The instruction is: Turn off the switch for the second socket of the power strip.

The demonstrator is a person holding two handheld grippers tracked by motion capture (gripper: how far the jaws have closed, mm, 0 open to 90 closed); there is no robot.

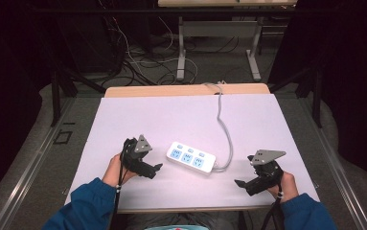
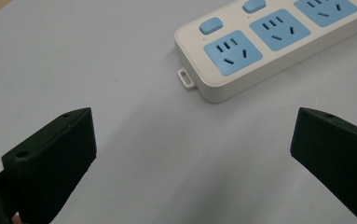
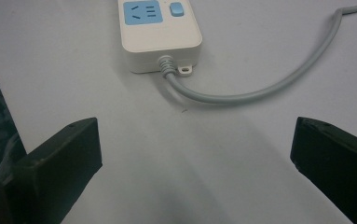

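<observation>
Sleeves, blue, yours, at the near edge of the desk point(image 1: 123, 110), forearms entering from below
Left gripper point(image 1: 158, 167): in your left hand, jaws spread wide, nothing between them; aimed at the power strip's near end, just short of it
Right gripper point(image 1: 238, 183): in your right hand, jaws equally wide, nothing held; aimed at the cord end of the strip, a little farther off
Power strip point(image 1: 191, 157): white, three blue sockets with a blue switch beside each, flat on the desk between the two grippers, untouched
Cord point(image 1: 225, 129): grey, leaves the strip's right end, loops, runs off the far edge
Step, as judged: approach, no contact yet
Next move, as judged: bring one gripper onto the strip, lined up so its jaws straddle the narrow body or meet a switch squarely; mind the cord loop on the right
</observation>
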